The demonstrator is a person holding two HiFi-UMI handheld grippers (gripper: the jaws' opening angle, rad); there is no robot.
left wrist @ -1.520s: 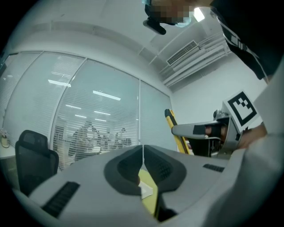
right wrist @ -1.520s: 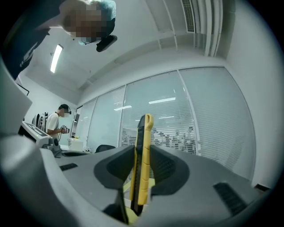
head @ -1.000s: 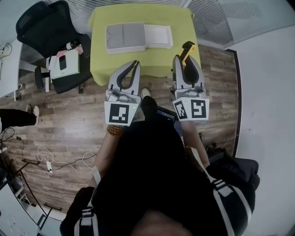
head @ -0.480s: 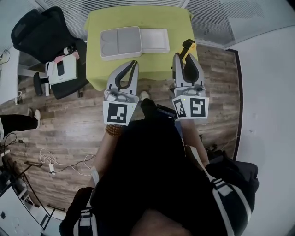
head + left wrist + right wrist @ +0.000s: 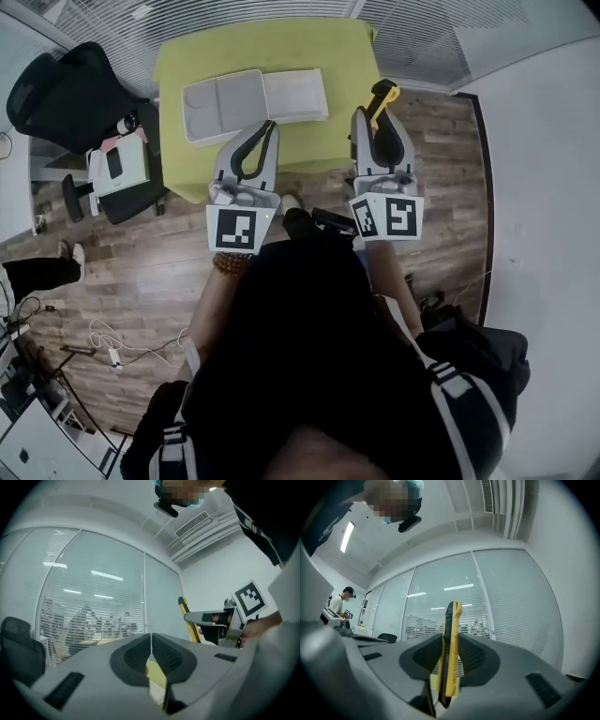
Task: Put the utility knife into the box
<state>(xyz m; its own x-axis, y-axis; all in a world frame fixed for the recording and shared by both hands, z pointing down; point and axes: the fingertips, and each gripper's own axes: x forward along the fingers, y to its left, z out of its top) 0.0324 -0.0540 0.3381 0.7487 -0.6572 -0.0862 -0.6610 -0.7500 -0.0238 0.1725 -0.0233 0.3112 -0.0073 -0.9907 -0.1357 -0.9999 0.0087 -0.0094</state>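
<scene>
Utility knife (image 5: 450,653) between hand-held gripper (image 5: 451,660) jaws

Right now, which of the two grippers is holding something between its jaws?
The right gripper: its jaws are shut on the yellow-and-black utility knife. The left gripper has its jaws together with nothing between them.

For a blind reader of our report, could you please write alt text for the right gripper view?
The right tongs are shut on a yellow-and-black utility knife that sticks out past their tips. Behind is a glass wall with blinds.
</scene>
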